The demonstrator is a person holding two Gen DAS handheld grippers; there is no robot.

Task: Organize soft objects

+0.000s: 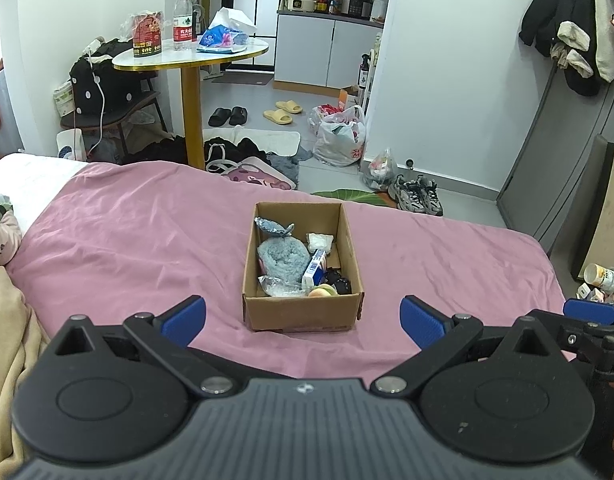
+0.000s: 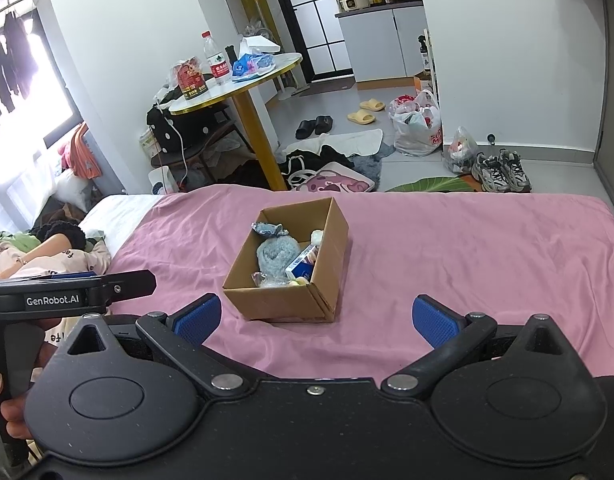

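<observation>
Soft objects, a blue fluffy cloth (image 1: 283, 254) among them, already fill the cardboard box (image 1: 303, 312) on the bed (image 1: 147, 232); nothing seems left outside, both tools (image 1: 303, 316) (image 2: 317, 316) released, empty.

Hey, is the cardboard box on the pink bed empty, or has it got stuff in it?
Not empty. The cardboard box is open-topped and holds a fluffy blue-grey bundle, a blue-and-white packet and other small items.

Pink bed (image 1: 147, 232) carries cardboard box (image 1: 303, 312) (open-topped).
</observation>
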